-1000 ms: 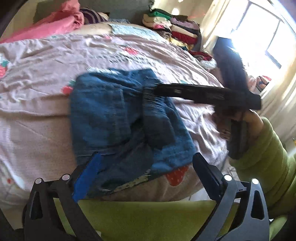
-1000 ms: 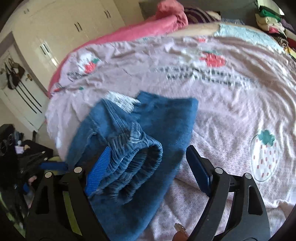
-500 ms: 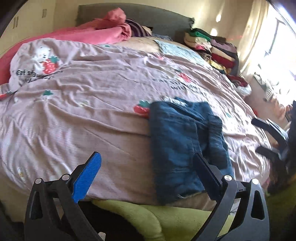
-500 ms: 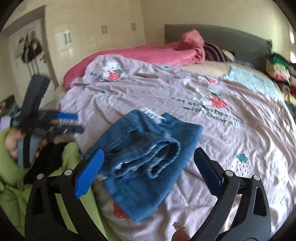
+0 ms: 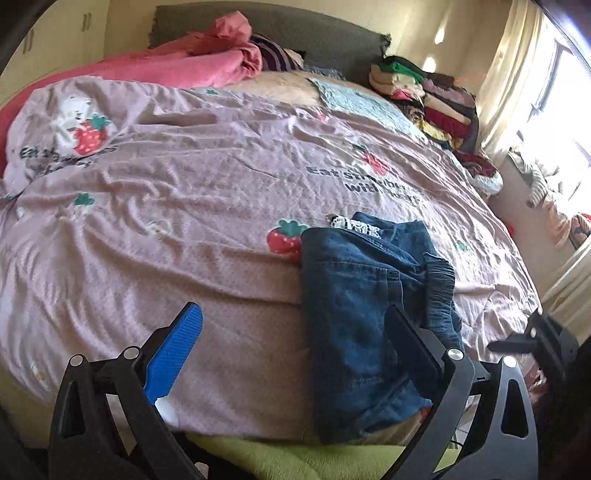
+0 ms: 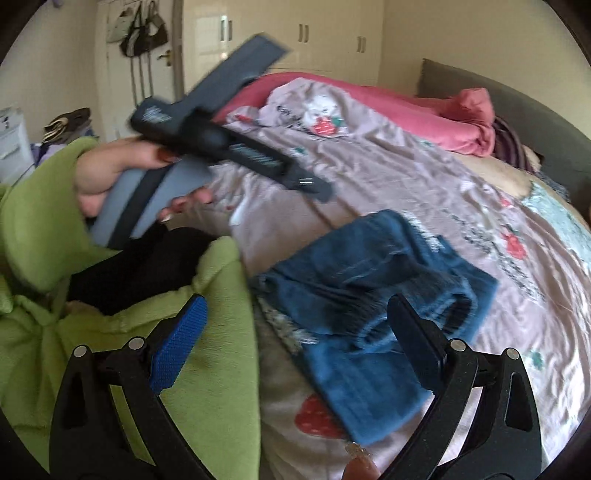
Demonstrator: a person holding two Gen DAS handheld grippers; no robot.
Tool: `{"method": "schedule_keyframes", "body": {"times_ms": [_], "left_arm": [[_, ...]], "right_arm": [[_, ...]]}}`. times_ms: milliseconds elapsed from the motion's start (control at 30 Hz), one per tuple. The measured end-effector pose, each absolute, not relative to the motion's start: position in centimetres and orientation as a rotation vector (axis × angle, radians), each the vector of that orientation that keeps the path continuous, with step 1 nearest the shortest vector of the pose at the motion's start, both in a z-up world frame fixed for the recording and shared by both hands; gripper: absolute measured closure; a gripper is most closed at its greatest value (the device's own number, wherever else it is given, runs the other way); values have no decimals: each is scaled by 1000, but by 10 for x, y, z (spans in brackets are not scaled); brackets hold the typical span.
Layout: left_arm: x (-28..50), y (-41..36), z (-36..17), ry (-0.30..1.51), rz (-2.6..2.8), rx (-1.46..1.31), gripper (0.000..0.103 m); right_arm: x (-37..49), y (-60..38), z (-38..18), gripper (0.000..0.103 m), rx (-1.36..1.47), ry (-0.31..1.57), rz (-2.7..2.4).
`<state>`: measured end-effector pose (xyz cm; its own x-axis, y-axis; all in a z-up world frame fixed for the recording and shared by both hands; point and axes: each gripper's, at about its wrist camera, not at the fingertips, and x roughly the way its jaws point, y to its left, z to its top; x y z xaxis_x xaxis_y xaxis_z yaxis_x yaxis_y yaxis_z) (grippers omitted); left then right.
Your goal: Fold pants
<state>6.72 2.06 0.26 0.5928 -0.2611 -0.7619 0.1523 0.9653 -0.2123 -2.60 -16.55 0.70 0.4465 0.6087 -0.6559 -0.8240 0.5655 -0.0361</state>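
Observation:
The blue jeans (image 5: 354,295) lie folded into a compact bundle near the front edge of the bed (image 5: 184,206), elastic waistband on top at the right. My left gripper (image 5: 295,350) hovers open above the bed's edge, empty, its black finger (image 5: 413,343) in front of the jeans. In the right wrist view the jeans (image 6: 354,288) lie just beyond my right gripper (image 6: 295,343), which stands wide open with nothing between its pads. A hand in a green sleeve (image 6: 40,206) holds the left gripper (image 6: 310,184) above the bedcover, left of the jeans.
A pink blanket (image 5: 207,62) and a dark headboard (image 5: 317,33) are at the far end. A stack of folded clothes (image 5: 424,99) sits at the far right by the bright window (image 5: 565,103). Wardrobe doors (image 6: 303,37) stand behind. The person's green garment (image 6: 207,369) borders the near edge.
The right gripper has let go of the waistband fold, opened wider and rolled as it drew back. The left gripper has also pulled away leftward, so the jeans now lie free.

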Motion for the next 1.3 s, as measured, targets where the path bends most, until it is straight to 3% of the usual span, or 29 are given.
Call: {"method": "schedule_keyframes", "body": {"times_ms": [267, 433, 467, 500, 533, 567, 600, 833, 1067, 1300], "left_arm": [[104, -2, -9, 979, -284, -91, 4], [117, -13, -20, 994, -379, -121, 5], [120, -16, -24, 1002, -391, -128, 6], [122, -18, -26, 1006, -399, -131, 8], [124, -22, -32, 1018, -411, -129, 13], [125, -25, -36, 1029, -415, -120, 33], [126, -28, -42, 1042, -413, -108, 37], [123, -31, -58, 1021, -395, -110, 30], [116, -32, -53, 1003, -384, -93, 23], [103, -35, -38, 957, -393, -66, 23]], "right_arm": [[-13, -141, -18, 36, -503, 679, 959], [-5, -127, -32, 62, -587, 687, 969], [-3, -125, -34, 74, -597, 689, 972], [-1, -124, -36, 85, -600, 696, 982], [0, -125, -37, 88, -578, 721, 1022], [0, -126, -36, 93, -563, 731, 1040], [-2, -130, -35, 95, -550, 755, 1065], [-12, -151, -57, 97, -543, 785, 1054], [-10, -163, -44, 96, -436, 803, 1034], [-13, -183, -17, 78, -362, 791, 992]]}}
